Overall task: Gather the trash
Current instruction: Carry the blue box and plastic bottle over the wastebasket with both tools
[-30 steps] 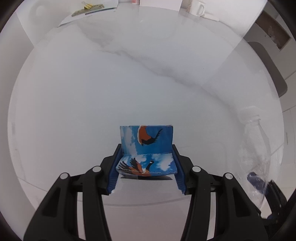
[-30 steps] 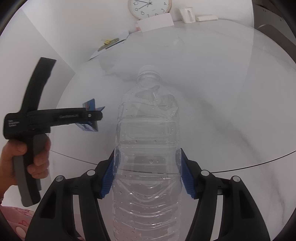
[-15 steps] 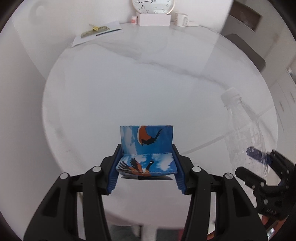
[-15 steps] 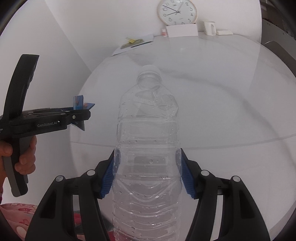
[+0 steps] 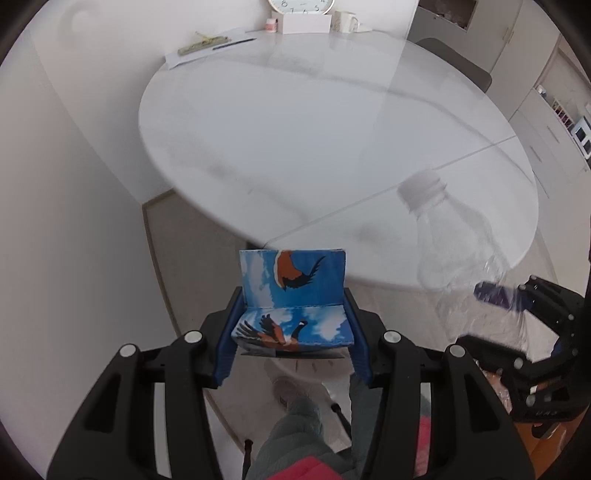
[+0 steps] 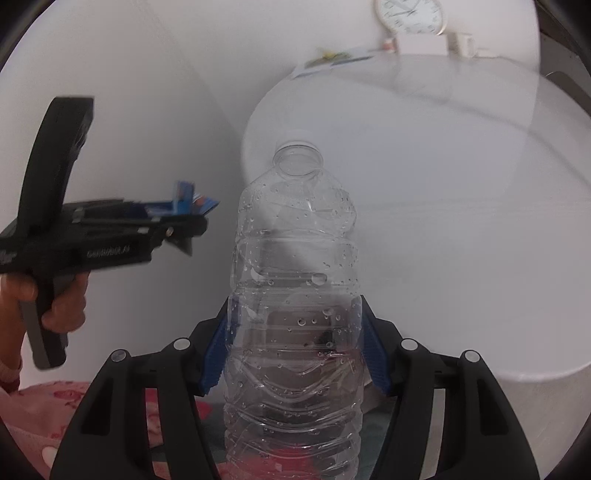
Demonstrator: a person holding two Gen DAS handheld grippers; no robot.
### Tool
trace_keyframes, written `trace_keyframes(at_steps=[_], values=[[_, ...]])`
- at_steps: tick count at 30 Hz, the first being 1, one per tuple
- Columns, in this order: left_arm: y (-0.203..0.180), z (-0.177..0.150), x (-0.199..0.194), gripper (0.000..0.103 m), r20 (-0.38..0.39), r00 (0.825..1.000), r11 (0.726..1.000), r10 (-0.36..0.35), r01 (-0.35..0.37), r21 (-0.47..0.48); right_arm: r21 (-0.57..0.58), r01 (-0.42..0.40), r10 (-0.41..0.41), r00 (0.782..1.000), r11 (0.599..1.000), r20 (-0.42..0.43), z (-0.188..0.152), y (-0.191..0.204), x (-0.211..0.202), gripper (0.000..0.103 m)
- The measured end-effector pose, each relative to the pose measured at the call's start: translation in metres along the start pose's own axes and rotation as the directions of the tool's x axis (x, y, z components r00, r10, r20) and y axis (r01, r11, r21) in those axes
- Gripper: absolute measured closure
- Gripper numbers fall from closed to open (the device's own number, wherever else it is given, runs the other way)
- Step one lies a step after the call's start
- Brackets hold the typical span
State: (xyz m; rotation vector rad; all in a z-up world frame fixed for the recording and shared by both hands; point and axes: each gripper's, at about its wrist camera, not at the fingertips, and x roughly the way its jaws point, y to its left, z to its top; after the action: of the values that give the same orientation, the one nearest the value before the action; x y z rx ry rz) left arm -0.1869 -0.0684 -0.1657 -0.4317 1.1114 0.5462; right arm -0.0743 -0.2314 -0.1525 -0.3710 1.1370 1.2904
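Note:
My left gripper (image 5: 293,332) is shut on a small blue carton (image 5: 293,302) printed with orange birds and clouds, held in the air off the near edge of the round white table (image 5: 295,122). My right gripper (image 6: 295,354) is shut on an empty clear plastic bottle (image 6: 295,295) with no cap, neck pointing away. The bottle also shows in the left wrist view (image 5: 454,243) at the right. The left gripper with the carton (image 6: 192,201) shows at the left of the right wrist view.
At the table's far side lie papers with a pen (image 5: 210,44), a white box (image 5: 306,24), a small jar (image 5: 272,25) and a mug (image 5: 345,20), under a wall clock (image 6: 410,14). A grey chair (image 5: 458,70) stands at the right. My legs and the floor (image 5: 192,251) are below.
Both grippers have pulled back and away from the table with their loads. The table has shrunk in both views and the floor and my legs have come into sight.

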Motion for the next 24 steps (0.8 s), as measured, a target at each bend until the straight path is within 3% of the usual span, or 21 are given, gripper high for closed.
trace_keyframes(at_steps=[6, 13, 20, 23, 24], values=[[0.039, -0.037, 0.008, 0.054, -0.031, 1.000, 1.000, -0.002, 0.001, -0.027, -0.058, -0.041, 0.032, 0.989, 0.997, -0.143, -0.027, 0.036, 0.041, 0.040], [0.051, -0.059, 0.028, 0.054, -0.062, 0.998, 1.000, -0.002, 0.002, -0.002, -0.116, -0.031, -0.001, 0.965, 0.993, -0.263, -0.045, 0.030, 0.115, 0.040], [0.035, -0.072, 0.037, 0.054, -0.078, 0.997, 1.000, -0.020, 0.019, -0.008, -0.214, 0.015, -0.083, 0.948, 0.977, -0.309, -0.038, 0.010, 0.188, 0.039], [0.034, -0.068, 0.045, 0.054, -0.085, 0.996, 1.000, -0.022, 0.022, 0.000, -0.232, 0.029, -0.103, 0.945, 0.972, -0.312, -0.040, 0.017, 0.186, 0.038], [0.034, -0.068, 0.046, 0.054, -0.084, 0.996, 1.000, -0.021, 0.022, 0.003, -0.230, 0.030, -0.099, 0.951, 0.973, -0.292, -0.037, 0.018, 0.178, 0.030]])
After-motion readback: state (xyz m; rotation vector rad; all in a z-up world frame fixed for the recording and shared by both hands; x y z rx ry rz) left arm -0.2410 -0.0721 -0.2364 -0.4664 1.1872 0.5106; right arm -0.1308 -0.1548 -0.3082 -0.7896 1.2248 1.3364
